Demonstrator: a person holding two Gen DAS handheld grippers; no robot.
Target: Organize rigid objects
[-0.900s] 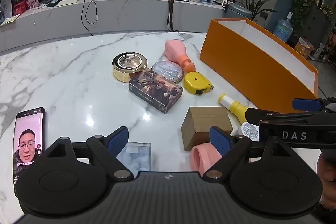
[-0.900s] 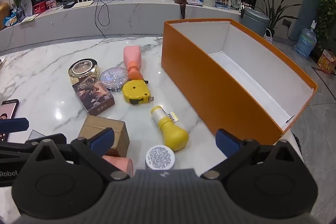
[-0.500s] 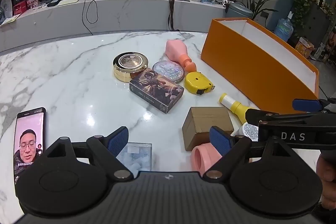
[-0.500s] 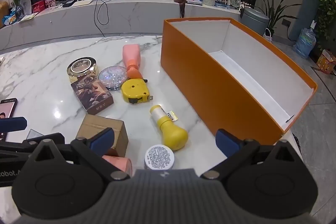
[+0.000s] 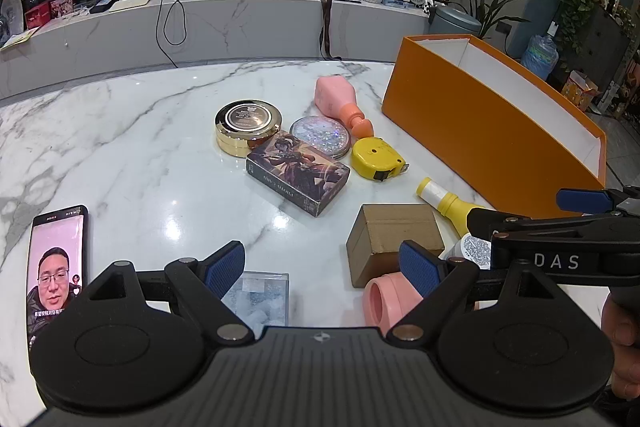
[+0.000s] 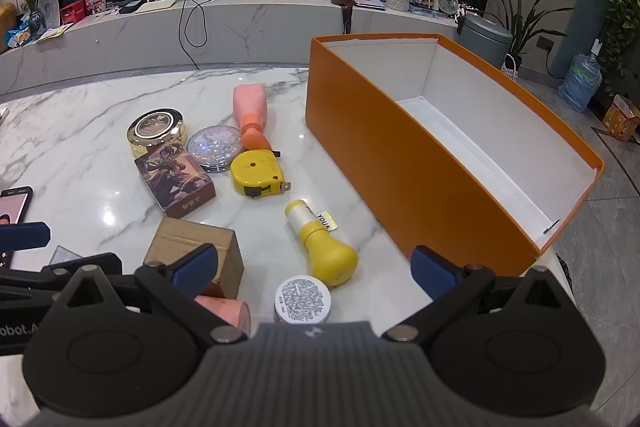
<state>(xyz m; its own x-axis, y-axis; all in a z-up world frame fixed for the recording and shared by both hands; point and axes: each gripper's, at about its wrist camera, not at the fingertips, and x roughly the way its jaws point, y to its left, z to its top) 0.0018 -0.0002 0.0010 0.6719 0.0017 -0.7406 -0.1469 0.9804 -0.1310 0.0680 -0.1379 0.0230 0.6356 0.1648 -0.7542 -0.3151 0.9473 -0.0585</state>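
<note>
The orange box (image 6: pixel 400 163) shows only white lining; left gripper (image 5: pixel 322 267) and right gripper (image 6: pixel 316 265) both spread, holding nothing.

Marble table (image 5: pixel 120 155) — clutter beside an orange box (image 5: pixel 480 131)
The left gripper (image 5: pixel 322 269) is held open above it — nothing is gripped.

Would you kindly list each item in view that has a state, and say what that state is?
Orange box: open, nothing visible inside.
Yellow bottle: lying on its side, capped.
Pink bottle: lying down, capped.
Gold tin: lid on.
Tape measure: tape retracted.
Phone: screen on, showing a video.
Left gripper: open, holding nothing.
Right gripper: open, holding nothing.
</note>
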